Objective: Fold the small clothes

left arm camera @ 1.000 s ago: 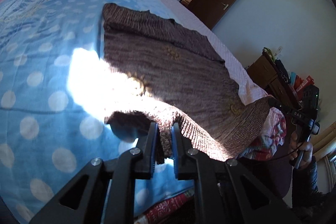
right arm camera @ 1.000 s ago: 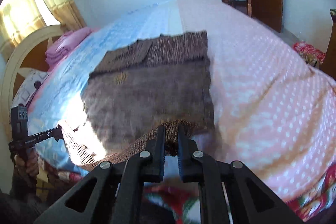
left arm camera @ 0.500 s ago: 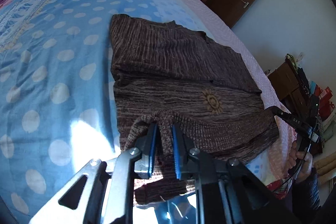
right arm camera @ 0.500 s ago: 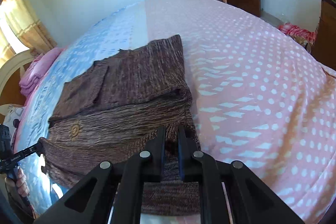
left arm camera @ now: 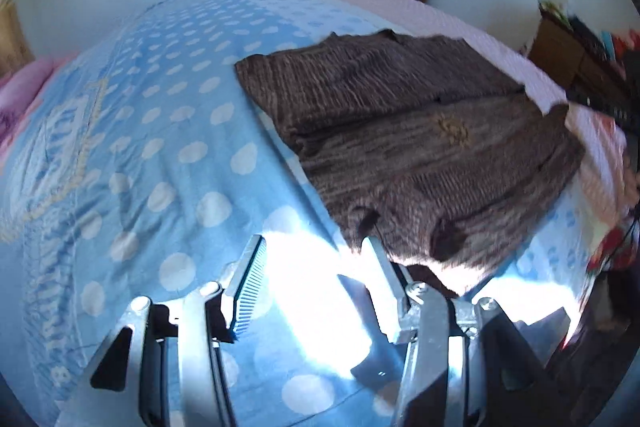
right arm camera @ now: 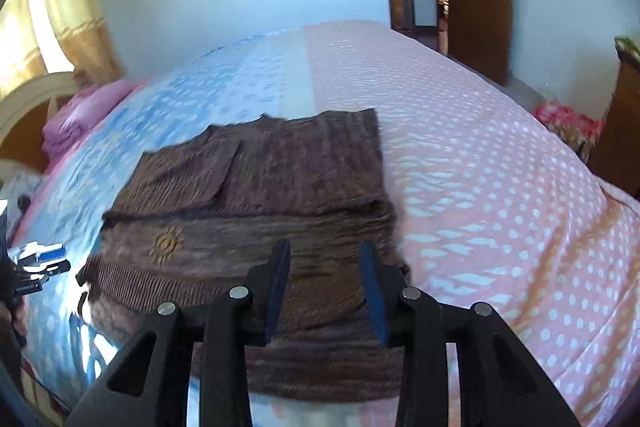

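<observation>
On the dotted bedspread (right arm camera: 500,187), both grippers' jaws are opening, empty; left gripper (left arm camera: 316,263) and right gripper (right arm camera: 324,267) have just dropped the brown ribbed knit sweater (right arm camera: 260,195), its hem fold laid.

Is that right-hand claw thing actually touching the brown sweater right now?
Cannot tell. In the right wrist view, the right gripper is opening over the brown sweater, nothing pinched between its pads, but whether the fingertips rest on the knit is unclear.

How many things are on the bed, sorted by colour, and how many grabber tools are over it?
Brown: 1, the knitted garment, folded.
Pink: 1, the pillow stack by the headboard.
Black grabbers: 2, the left gripper and the right gripper, both opening with nothing pinched.
Total: 4.
</observation>
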The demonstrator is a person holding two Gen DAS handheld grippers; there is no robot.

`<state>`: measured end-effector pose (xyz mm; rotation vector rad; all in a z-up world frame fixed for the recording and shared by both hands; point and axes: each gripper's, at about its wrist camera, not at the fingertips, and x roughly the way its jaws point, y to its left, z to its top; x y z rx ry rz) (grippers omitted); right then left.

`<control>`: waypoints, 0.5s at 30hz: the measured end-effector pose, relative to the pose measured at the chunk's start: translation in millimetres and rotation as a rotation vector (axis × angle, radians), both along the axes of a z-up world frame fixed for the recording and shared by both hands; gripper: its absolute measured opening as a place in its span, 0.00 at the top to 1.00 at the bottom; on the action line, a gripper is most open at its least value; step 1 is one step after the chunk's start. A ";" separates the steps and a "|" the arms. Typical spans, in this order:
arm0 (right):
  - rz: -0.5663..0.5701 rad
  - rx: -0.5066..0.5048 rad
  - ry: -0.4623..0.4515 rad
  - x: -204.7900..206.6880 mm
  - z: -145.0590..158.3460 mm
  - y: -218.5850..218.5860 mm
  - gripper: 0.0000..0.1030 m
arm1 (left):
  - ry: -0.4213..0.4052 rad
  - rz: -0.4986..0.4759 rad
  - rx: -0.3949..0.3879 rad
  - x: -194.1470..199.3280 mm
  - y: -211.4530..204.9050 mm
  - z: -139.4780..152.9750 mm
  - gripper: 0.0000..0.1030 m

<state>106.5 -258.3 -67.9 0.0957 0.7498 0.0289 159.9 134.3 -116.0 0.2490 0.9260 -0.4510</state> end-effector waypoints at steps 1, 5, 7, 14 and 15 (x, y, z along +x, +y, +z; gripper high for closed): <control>0.006 -0.001 0.007 -1.6 -1.9 3.9 0.64 | -0.005 -0.044 0.030 -4.1 -5.0 -2.2 0.49; 0.009 0.023 0.019 -6.8 -4.9 7.6 0.64 | -0.074 -0.160 0.093 -5.4 -32.2 -2.5 0.37; -0.004 0.038 0.024 -8.6 -3.9 5.6 0.64 | -0.094 -0.218 0.098 1.8 -47.0 -3.2 0.36; -0.072 0.083 0.023 -28.1 -0.2 -12.5 0.64 | -0.050 -0.247 0.009 41.6 -69.3 -3.8 0.32; -0.081 0.089 0.020 -29.8 0.3 -14.9 0.64 | -0.018 -0.205 -0.049 53.3 -64.0 -1.5 0.31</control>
